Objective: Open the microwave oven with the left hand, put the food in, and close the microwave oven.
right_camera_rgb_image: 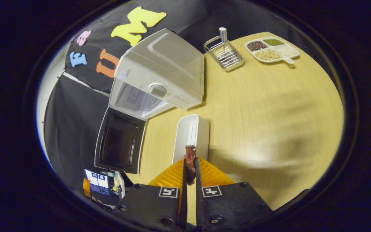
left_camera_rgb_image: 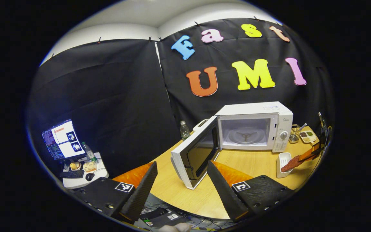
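Microwave: white box (left_camera_rgb_image: pixel 256 124) on the wooden table (left_camera_rgb_image: pixel 256 161), at about 1 o'clock in the left gripper view; a round knob and buttons on its right-hand panel; a glass turntable shows in the lit cavity.
Door: swung wide open (left_camera_rgb_image: pixel 195 154) on its left hinge, with a dark window in a white frame; in the right gripper view it lies at 9 o'clock (right_camera_rgb_image: pixel 119 141).
Food: a dark reddish-brown, rough, elongated piece (right_camera_rgb_image: pixel 190 162), like a strip of cooked meat; in the left gripper view it is at 3 o'clock (left_camera_rgb_image: pixel 291 164), just above the white dish.
Right gripper: fingers nearly together, both pressing on the food (right_camera_rgb_image: pixel 190 167); its far end pokes out past the tips.
Left gripper: fingers wide apart, holding nothing (left_camera_rgb_image: pixel 182 170), with the open door between and beyond them.
White dish: narrow oblong tray (right_camera_rgb_image: pixel 192 135), in front of the microwave, right under the held food.
Wire rack: at 12 o'clock in the right gripper view (right_camera_rgb_image: pixel 224 54), behind the microwave's right side.
Divided plate: holds beans and grains (right_camera_rgb_image: pixel 271 50), at 1 o'clock, near the rack.
Monitor: lit (left_camera_rgb_image: pixel 61 138), at 9 o'clock in the left gripper view, on a small side table.
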The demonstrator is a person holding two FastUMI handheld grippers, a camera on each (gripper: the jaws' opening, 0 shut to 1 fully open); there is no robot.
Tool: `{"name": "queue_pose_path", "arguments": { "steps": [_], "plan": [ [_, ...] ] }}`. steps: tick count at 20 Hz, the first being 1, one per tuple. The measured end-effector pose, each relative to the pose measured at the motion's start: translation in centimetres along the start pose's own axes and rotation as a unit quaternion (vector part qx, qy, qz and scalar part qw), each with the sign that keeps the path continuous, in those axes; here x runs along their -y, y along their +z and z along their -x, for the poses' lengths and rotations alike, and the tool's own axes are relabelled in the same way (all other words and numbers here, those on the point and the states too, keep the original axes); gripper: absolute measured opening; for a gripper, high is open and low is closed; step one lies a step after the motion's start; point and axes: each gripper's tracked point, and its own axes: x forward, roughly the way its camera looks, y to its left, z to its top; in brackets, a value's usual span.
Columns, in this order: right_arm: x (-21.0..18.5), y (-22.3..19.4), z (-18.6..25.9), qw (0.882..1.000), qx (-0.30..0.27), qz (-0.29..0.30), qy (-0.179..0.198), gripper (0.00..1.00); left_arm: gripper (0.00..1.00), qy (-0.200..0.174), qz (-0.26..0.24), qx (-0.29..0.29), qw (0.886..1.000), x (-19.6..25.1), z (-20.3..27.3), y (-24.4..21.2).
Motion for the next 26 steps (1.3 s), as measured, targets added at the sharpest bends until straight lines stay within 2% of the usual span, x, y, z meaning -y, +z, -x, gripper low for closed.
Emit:
{"name": "queue_pose_path", "arguments": {
  "steps": [4,9,12,15,17,21,26],
  "plan": [
    [-2.4,0.7,1.1,0.999,0.021,0.031,-0.002,0.13,0.95,-0.015,0.004,0.004,1.000,-0.3,-0.6,-0.1],
    [-7.5,2.0,2.5,0.996,0.088,0.031,-0.008,0.13,0.95,-0.077,0.003,0.022,0.997,-0.7,-2.8,0.5],
    [-11.7,3.2,2.7,0.988,0.152,0.012,-0.008,0.13,0.95,-0.117,-0.016,0.037,0.992,-1.8,-4.1,1.0],
    [-15.6,4.5,1.2,0.975,0.221,0.002,-0.012,0.13,0.95,-0.154,-0.031,0.047,0.986,-2.9,-5.5,1.3],
    [-17.9,5.5,-1.1,0.964,0.264,-0.007,-0.010,0.13,0.95,-0.171,-0.037,0.051,0.983,-3.6,-6.5,1.3],
    [-21.1,7.3,-8.4,0.946,0.317,-0.074,0.001,0.13,0.95,-0.191,-0.051,0.047,0.979,-5.6,-8.5,1.1],
    [-22.4,9.8,-19.1,0.925,0.354,-0.136,-0.014,0.13,0.95,-0.192,-0.058,0.047,0.978,-7.6,-10.8,1.3]
  ]
}}
